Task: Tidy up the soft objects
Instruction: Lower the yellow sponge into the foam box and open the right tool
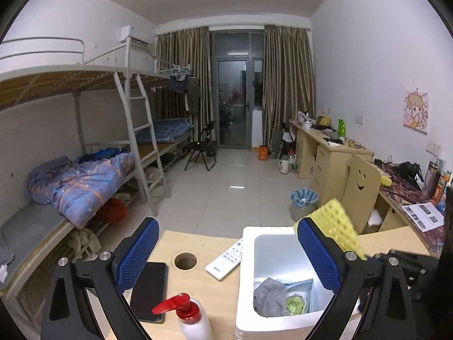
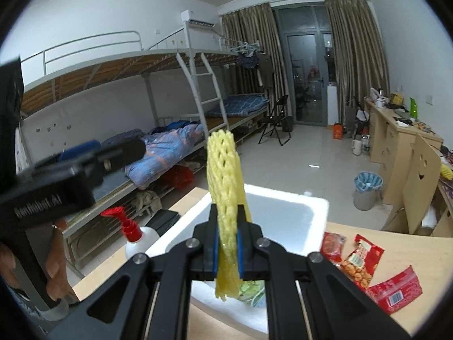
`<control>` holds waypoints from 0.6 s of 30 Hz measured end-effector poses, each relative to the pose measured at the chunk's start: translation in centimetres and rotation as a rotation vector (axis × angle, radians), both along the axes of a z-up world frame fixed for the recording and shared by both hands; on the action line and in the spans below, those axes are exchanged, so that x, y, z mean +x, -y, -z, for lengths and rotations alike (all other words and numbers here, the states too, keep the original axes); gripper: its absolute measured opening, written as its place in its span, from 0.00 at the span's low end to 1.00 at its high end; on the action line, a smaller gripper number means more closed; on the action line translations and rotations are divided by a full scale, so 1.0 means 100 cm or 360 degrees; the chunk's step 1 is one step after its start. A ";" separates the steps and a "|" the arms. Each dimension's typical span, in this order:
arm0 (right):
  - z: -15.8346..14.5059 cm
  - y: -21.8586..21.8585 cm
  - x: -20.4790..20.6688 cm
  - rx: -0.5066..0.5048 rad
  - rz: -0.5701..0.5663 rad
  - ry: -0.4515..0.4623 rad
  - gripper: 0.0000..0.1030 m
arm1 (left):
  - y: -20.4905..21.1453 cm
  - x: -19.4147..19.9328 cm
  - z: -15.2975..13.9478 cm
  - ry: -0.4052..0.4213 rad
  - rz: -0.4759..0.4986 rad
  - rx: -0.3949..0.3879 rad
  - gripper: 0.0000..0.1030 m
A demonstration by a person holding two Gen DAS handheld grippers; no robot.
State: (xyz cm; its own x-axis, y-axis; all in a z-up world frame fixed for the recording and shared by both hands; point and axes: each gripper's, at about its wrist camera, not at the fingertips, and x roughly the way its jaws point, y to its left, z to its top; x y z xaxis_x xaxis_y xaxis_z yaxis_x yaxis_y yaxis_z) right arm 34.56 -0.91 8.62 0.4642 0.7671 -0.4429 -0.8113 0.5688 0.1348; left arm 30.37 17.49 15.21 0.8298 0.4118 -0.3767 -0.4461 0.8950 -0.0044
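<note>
2 grippers work over the white foam box [image 1: 246, 255] on the wooden bench [image 2: 396, 243]. The right gripper [image 2: 228, 236] has its fingers clamped on a yellow foam net sleeve [image 2: 223, 175], which stands upright above the box. Light and squashy, it looks best pinched mid-length. The left gripper [image 1: 226, 252] is spread wide and empty. Inside the box lie a grey cloth [image 1: 269, 294], probably a sock, and a green packet [image 1: 296, 303]. Bunk beds [image 1: 85, 130] line the dorm room.
</note>
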 end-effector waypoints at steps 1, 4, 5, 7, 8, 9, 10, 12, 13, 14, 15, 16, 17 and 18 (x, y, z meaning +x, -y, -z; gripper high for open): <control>0.002 -0.003 -0.001 -0.0011 -0.0004 -0.0001 0.12 | -0.001 0.000 -0.001 0.0003 -0.0004 -0.0007 0.96; 0.007 -0.008 0.000 -0.0039 -0.0006 -0.0013 0.12 | -0.001 -0.002 0.000 0.0008 0.0007 -0.0029 0.96; 0.008 -0.008 0.000 -0.0046 -0.0005 -0.0017 0.12 | -0.001 -0.003 -0.001 0.0009 0.0008 -0.0028 0.96; 0.009 -0.009 0.001 -0.0054 0.0003 -0.0018 0.12 | 0.003 -0.004 -0.001 0.0015 0.0011 -0.0023 0.96; 0.009 -0.010 0.001 -0.0062 0.0000 -0.0016 0.12 | 0.003 -0.004 -0.001 0.0016 0.0013 -0.0023 0.96; 0.009 -0.012 0.002 -0.0075 -0.0002 -0.0014 0.13 | 0.003 -0.004 -0.001 0.0018 0.0015 -0.0025 0.96; 0.009 -0.014 0.002 -0.0082 0.0004 -0.0011 0.15 | 0.004 -0.005 -0.001 0.0021 0.0015 -0.0026 0.96; 0.008 -0.017 0.002 -0.0103 0.0024 -0.0002 0.41 | 0.003 -0.005 -0.001 0.0025 0.0011 -0.0030 0.96; 0.008 -0.017 0.002 -0.0104 0.0033 0.0007 0.50 | 0.003 -0.006 -0.002 0.0028 0.0010 -0.0033 0.96; 0.008 -0.016 0.002 -0.0097 0.0051 0.0018 0.66 | 0.003 -0.006 -0.002 0.0030 0.0009 -0.0036 0.96; 0.007 -0.015 0.002 -0.0087 0.0071 0.0030 0.74 | 0.002 -0.006 -0.002 0.0033 0.0005 -0.0038 0.96; 0.005 -0.013 0.001 -0.0075 0.0081 0.0042 0.76 | 0.001 -0.008 -0.003 0.0034 0.0006 -0.0041 0.96; 0.004 -0.012 0.000 -0.0068 0.0079 0.0049 0.77 | 0.001 -0.008 -0.003 0.0034 0.0008 -0.0045 0.96; 0.003 -0.011 -0.001 -0.0069 0.0076 0.0055 0.77 | 0.001 -0.008 -0.003 0.0034 0.0009 -0.0045 0.96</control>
